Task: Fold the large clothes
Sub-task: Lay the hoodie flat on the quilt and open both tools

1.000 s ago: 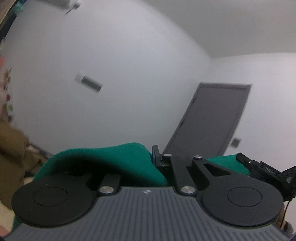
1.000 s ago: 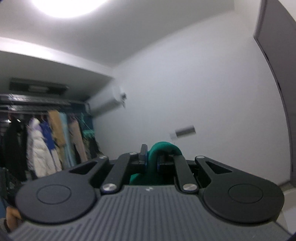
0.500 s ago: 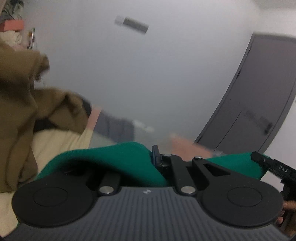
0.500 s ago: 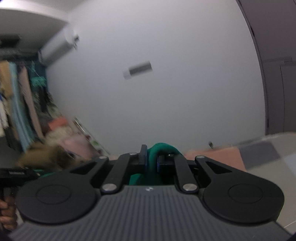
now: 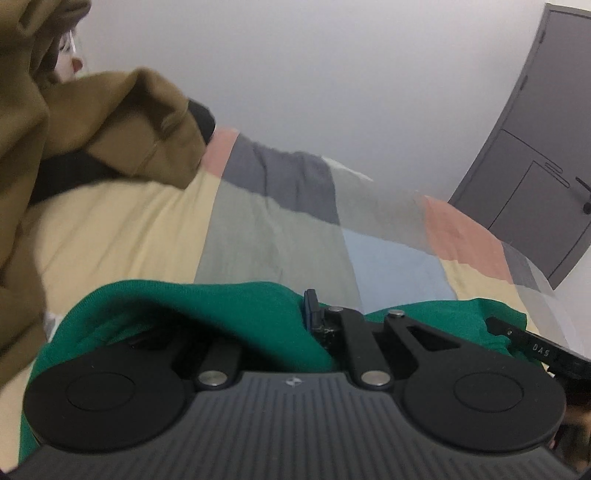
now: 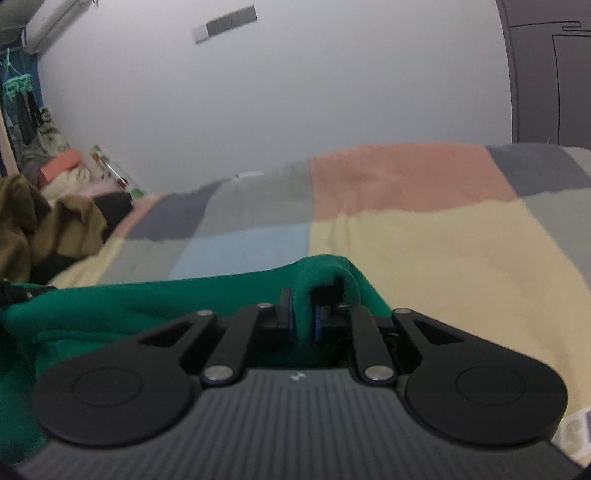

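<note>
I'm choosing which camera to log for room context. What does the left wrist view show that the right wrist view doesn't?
Only the left wrist view shows the door handle and the right gripper from the side. Only the right wrist view shows the air conditioner, the wall switch plate and the hanging clothes. Both show the green garment clamped in closed jaws, the patchwork bedspread and the brown coat.

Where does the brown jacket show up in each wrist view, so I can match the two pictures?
Left wrist: the brown jacket fills the upper left corner, heaped on the patchwork bedspread.
Right wrist: the brown jacket sits small at the left edge, mid-height, on the same bedspread.
Shared landmark: the green garment across the bottom of both, clamped in each hand-held gripper.
</note>
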Demonstrator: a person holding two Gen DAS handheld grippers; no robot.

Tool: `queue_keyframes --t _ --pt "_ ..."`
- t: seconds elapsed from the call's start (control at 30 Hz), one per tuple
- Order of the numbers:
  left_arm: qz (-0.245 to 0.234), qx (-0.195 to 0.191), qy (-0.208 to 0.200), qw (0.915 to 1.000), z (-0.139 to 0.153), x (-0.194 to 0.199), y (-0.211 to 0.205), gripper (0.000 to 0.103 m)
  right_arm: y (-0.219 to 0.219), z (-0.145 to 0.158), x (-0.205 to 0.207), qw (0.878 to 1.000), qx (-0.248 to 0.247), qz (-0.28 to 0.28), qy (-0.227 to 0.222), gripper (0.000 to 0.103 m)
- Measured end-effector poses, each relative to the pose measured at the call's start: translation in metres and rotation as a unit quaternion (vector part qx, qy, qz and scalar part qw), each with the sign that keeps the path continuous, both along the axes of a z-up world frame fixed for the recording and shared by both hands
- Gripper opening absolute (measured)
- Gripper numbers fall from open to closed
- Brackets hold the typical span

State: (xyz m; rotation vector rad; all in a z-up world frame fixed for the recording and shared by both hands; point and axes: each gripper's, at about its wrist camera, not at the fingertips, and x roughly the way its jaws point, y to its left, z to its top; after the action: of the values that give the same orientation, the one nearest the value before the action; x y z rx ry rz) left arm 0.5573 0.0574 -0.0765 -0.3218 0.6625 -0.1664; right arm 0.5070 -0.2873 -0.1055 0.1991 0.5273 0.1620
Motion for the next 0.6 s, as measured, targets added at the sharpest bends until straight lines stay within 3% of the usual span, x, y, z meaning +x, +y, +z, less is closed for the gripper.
queue_keyframes --t 0.13,0.2,0.23,0.33,0.6 --pt "-0.004 -0.006 0.001 1.0000 0.006 -0.003 0.001 0.016 0.002 0.007 0.000 1.000 -0.008 0.005 0.000 0.014" --pt "-0.019 -0.023 0.006 0.9995 0.013 -0.009 0.002 0.046 0.001 0.015 -0.005 1.000 -0.005 0.004 -0.001 0.016" --pt "-0.017 -0.026 0.002 0.9995 0.017 -0.013 0.002 0.052 -0.001 0.018 -0.008 1.000 0.001 0.002 -0.001 0.025" --pt "-0.008 -0.018 -0.010 0.9998 0.036 -0.039 0.002 0.054 -0.004 0.028 -0.023 1.000 0.022 0.000 -0.009 0.049" --pt "-0.003 0.015 -0.045 0.9989 0.086 -0.145 -0.005 0.054 0.002 0.071 -0.105 0.999 0.029 -0.004 -0.039 0.050"
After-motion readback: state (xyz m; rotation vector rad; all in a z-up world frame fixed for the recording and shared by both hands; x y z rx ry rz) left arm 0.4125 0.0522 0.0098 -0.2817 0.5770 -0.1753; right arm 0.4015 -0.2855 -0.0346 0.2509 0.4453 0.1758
